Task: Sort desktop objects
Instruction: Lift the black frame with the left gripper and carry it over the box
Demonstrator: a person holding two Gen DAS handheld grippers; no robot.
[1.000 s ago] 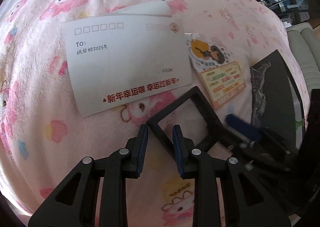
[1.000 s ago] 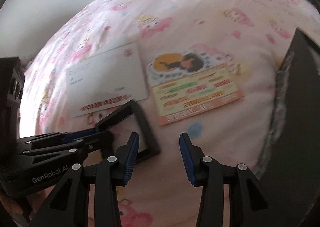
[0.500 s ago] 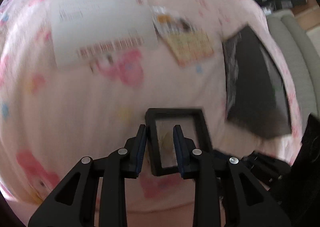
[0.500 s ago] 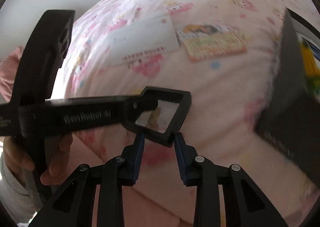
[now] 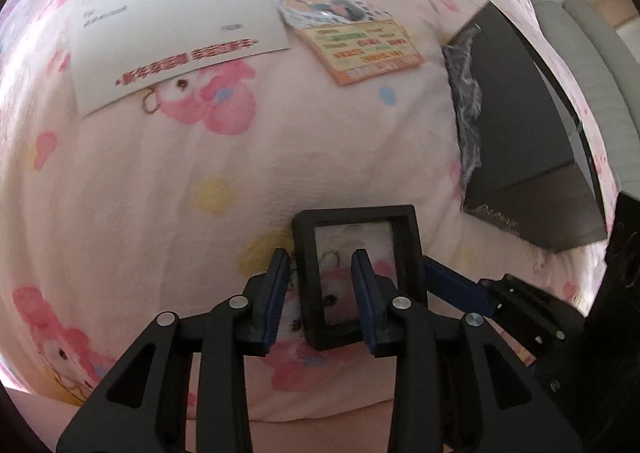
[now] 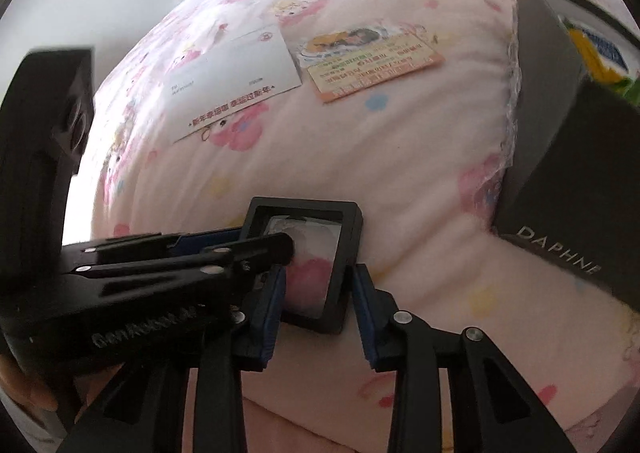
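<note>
The small black frame (image 5: 357, 273) with a clear window is lifted off the pink cartoon-print blanket (image 5: 160, 181), held near the blanket's front edge. Through its window the blanket's pink pattern shows. In the left wrist view the left hand-held gripper (image 5: 320, 293) straddles the frame's left border, one blue-padded finger outside it and the other over the window; whether the pads actually press the border cannot be told. In the right wrist view the right hand-held gripper (image 6: 318, 305) has its fingers on either side of the frame's right border — the gap looks wider than the border, so it appears spread rather than pinching, though contact cannot be told for sure. The left hand-held gripper's black body reaches in from the left there, with part of a hand (image 6: 24, 385) under it.

Farther back on the blanket lie a white envelope (image 5: 172, 37) with red printed characters and, just beside its right end, an orange printed card (image 5: 360, 49) with a round-edged picture sticker (image 5: 324, 7) touching its far side. To the right stands a dark box (image 6: 560, 181) lettered DAPHNE, with crinkled clear wrap along its near edge.
</note>
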